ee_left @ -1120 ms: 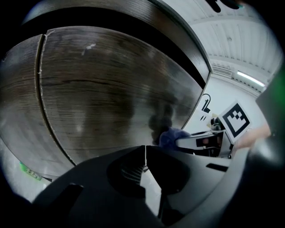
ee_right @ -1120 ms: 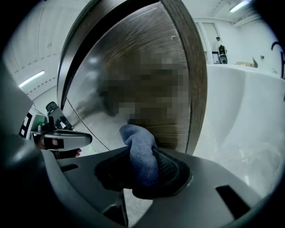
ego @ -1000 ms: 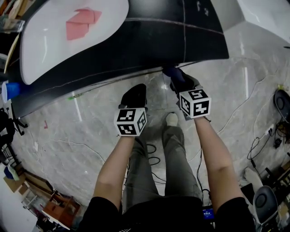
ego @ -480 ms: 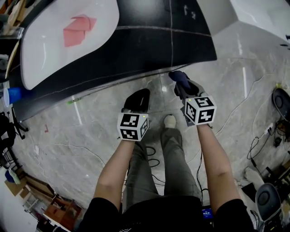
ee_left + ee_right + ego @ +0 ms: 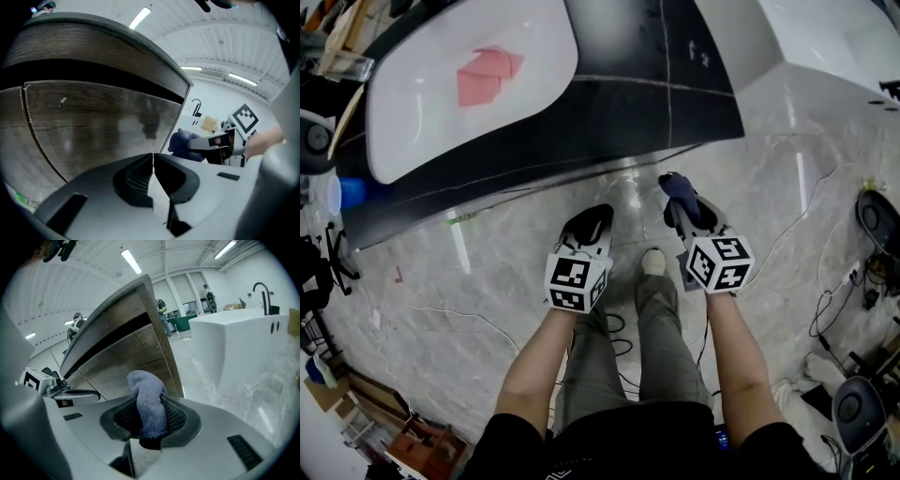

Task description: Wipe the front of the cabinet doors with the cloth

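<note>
The person wears a black short-sleeved top point(image 5: 609, 448), loose grey-green trousers point(image 5: 664, 328) and a pale, off-white shoe point(image 5: 653, 261). The left gripper point(image 5: 593, 218) has a smooth, light grey moulded-plastic shell with a rounded, dark-rimmed hollow at its front, lined by black ribbed pads point(image 5: 133, 180); a dark rectangular slot point(image 5: 65, 211) is cut into the shell. The right gripper point(image 5: 674, 187) is built alike, with black mesh-textured pads point(image 5: 177, 417) and its own dark slot point(image 5: 243, 451). Each carries a white cube printed with black square markers, one on the left point(image 5: 575, 282) and one on the right point(image 5: 719, 263).
</note>
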The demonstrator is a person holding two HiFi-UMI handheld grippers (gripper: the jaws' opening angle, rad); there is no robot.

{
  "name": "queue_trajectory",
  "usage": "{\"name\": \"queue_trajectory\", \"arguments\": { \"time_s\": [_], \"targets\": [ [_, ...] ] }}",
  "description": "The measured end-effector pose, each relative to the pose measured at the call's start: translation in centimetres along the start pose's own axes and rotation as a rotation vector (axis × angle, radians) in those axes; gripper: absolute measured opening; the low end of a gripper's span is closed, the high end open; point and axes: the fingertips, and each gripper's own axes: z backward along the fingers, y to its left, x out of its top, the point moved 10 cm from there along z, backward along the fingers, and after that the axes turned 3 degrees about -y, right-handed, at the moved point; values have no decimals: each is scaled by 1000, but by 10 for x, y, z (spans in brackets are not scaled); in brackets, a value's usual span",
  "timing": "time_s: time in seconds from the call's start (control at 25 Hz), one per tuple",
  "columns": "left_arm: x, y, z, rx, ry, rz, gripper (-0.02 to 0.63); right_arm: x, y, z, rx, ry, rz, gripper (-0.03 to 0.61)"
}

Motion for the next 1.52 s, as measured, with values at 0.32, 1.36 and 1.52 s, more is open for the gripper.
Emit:
{"name": "queue_trajectory", "arguments": {
  "time_s": [0.32, 1.36, 1.52],
  "targets": [
    [26, 0, 43, -4, -48, 4, 15, 25, 41, 35, 34, -42, 36, 117],
    [87, -6, 196, 40, -172, 41, 15, 77, 164, 113, 101, -117, 50, 118],
    [92, -6, 212, 41, -192, 39, 15, 84, 184, 124, 122, -124, 73, 117]
  ]
}}
